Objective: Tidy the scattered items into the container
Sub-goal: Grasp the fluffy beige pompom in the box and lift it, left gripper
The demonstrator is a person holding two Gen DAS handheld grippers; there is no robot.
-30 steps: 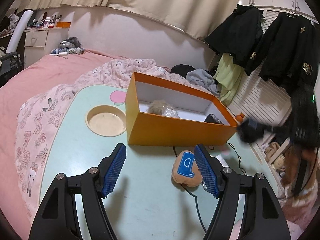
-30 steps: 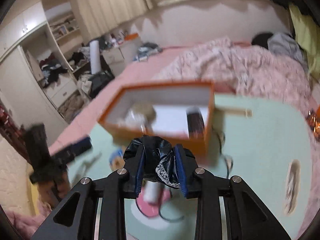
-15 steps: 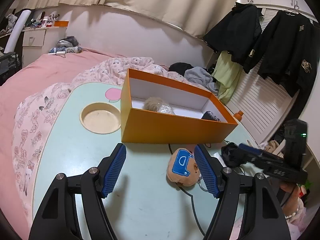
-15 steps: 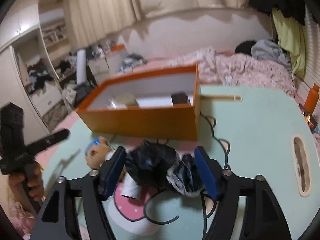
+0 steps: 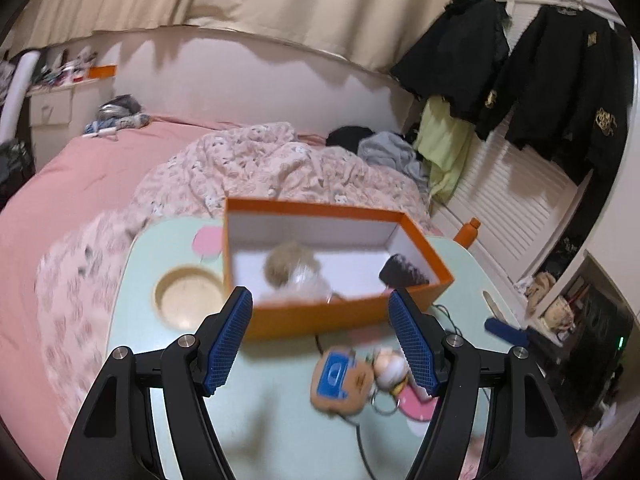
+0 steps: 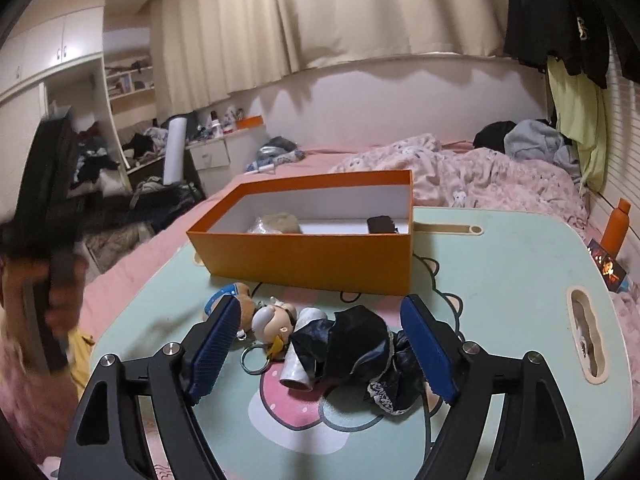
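The orange box (image 6: 312, 264) stands open on the mint table (image 6: 500, 280), holding a furry ball in plastic (image 6: 276, 224) and a black item (image 6: 382, 225). In front of it lie a brown plush with a blue patch (image 6: 236, 300) and a doll in a black dress (image 6: 352, 344) with a key ring (image 6: 254, 358). My right gripper (image 6: 320, 304) is low over the doll. Its jaws are opening, and the doll lies between them with no pad touching it. My left gripper (image 5: 319, 296) hovers open and empty before the box (image 5: 344, 320), above the plush (image 5: 340, 380).
A round cup hole (image 5: 188, 300) is sunk in the table left of the box. A black cable (image 5: 360, 432) runs among the toys. An orange bottle (image 6: 618, 228) stands off the table's far right. A pink bed (image 5: 100, 168) surrounds the table, and a hand (image 6: 64, 292) holds the blurred left gripper.
My right gripper opened and let go of the black-dressed doll, which now lies on the table. My left gripper rose and looks further down into the box.
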